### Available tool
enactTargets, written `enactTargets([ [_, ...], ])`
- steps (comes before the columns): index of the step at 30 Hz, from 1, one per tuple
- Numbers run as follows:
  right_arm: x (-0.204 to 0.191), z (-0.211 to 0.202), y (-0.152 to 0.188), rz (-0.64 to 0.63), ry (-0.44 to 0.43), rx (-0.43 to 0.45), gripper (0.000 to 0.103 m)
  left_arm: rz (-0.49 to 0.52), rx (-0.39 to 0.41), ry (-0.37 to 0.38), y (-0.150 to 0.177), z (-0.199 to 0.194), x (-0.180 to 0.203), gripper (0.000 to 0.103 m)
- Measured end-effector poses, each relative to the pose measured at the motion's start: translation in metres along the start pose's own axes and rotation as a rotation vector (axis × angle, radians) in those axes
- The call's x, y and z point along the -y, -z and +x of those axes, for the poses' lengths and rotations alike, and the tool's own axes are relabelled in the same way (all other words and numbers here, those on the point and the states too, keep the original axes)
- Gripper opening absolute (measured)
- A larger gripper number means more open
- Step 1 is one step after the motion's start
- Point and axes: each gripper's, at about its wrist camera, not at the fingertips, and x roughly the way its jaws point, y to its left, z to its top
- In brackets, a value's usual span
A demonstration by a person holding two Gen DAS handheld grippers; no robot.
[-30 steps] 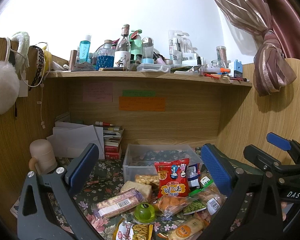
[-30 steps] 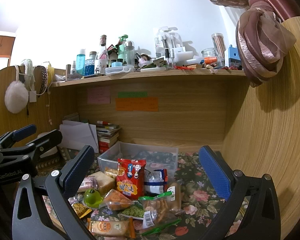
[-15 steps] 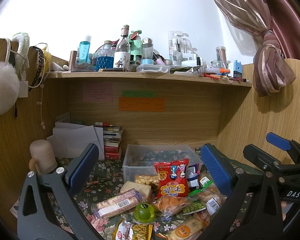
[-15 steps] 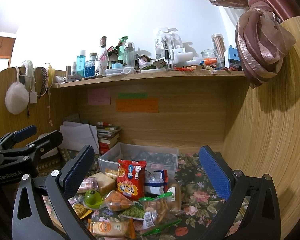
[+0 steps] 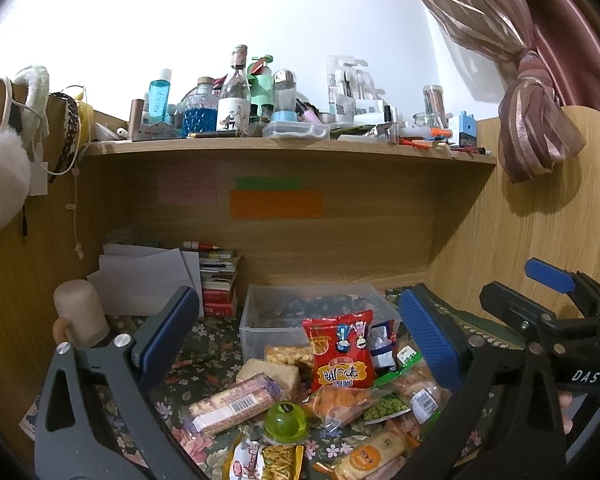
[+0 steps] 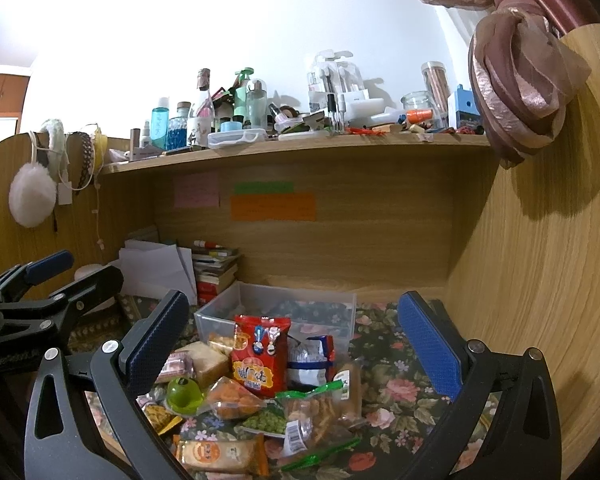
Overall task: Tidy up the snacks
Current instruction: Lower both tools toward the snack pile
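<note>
A pile of snack packs lies on the floral cloth in front of a clear plastic bin [image 5: 260,312] [image 6: 220,316]. A red snack bag [image 5: 340,352] [image 6: 260,356] stands upright against the bin. Around it lie a green jelly cup [image 5: 286,420] [image 6: 184,394], a long biscuit pack [image 5: 232,402], an orange snack pack [image 6: 232,398] and a green pea pack [image 6: 266,424]. My left gripper [image 5: 300,340] is open and empty, held above the pile. My right gripper [image 6: 296,344] is open and empty, above the pile's right side.
Papers and stacked books [image 5: 216,280] stand at the back left beside a beige cylinder [image 5: 80,316]. Wooden walls close in the desk at left, back and right. A cluttered shelf [image 5: 284,148] hangs overhead. Floral cloth [image 6: 392,364] lies right of the pile.
</note>
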Motion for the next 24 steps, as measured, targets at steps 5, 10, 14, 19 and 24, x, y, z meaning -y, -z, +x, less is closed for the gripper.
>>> enactTargets([
  [5,0.006,0.008,0.006,-0.003,-0.031,-0.051,0.099,-0.002,-0.055,0.003,0.007,0.01,-0.009,0.087],
  [10,0.015,0.023,0.019,0.008,-0.065,-0.158,0.086,-0.015,-0.149,-0.002,0.023,0.024,-0.027,0.085],
  [14,0.015,0.032,0.035,0.01,-0.084,-0.235,0.082,-0.027,-0.229,-0.012,0.041,0.033,-0.041,0.084],
  [19,0.01,0.039,0.054,0.033,-0.122,-0.319,0.081,-0.049,-0.335,-0.003,0.069,0.041,-0.055,0.084],
  [24,-0.001,0.046,0.072,0.054,-0.166,-0.385,0.081,-0.039,-0.419,0.018,0.097,0.046,-0.056,0.085],
])
